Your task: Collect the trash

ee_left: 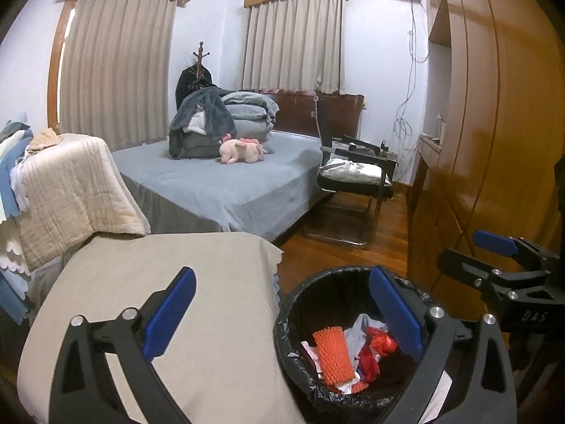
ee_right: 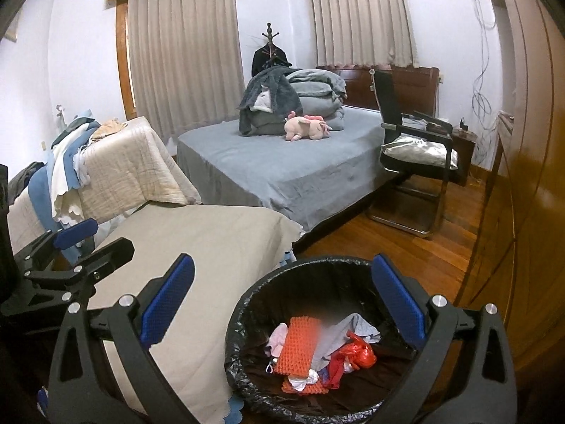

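A round bin with a black liner (ee_left: 300,304) (ee_right: 247,304) stands on the wooden floor beside a beige-covered surface (ee_left: 197,275) (ee_right: 219,240). Inside lie an orange foam net (ee_left: 333,357) (ee_right: 296,346), red plastic (ee_left: 381,344) (ee_right: 360,349) and white and grey scraps. My left gripper (ee_left: 282,314) is open and empty, above the bin's left rim. My right gripper (ee_right: 282,304) is open and empty, over the bin. The right gripper also shows at the right edge of the left wrist view (ee_left: 501,258), and the left gripper shows at the left of the right wrist view (ee_right: 77,240).
A bed with a grey sheet (ee_left: 226,180) (ee_right: 289,162) holds folded bedding and a pink plush toy (ee_left: 240,150) (ee_right: 307,127). A black chair (ee_left: 353,176) (ee_right: 416,155) stands by it. A wooden wardrobe (ee_left: 494,141) (ee_right: 522,176) fills the right. Cloths are piled at the left (ee_left: 70,183).
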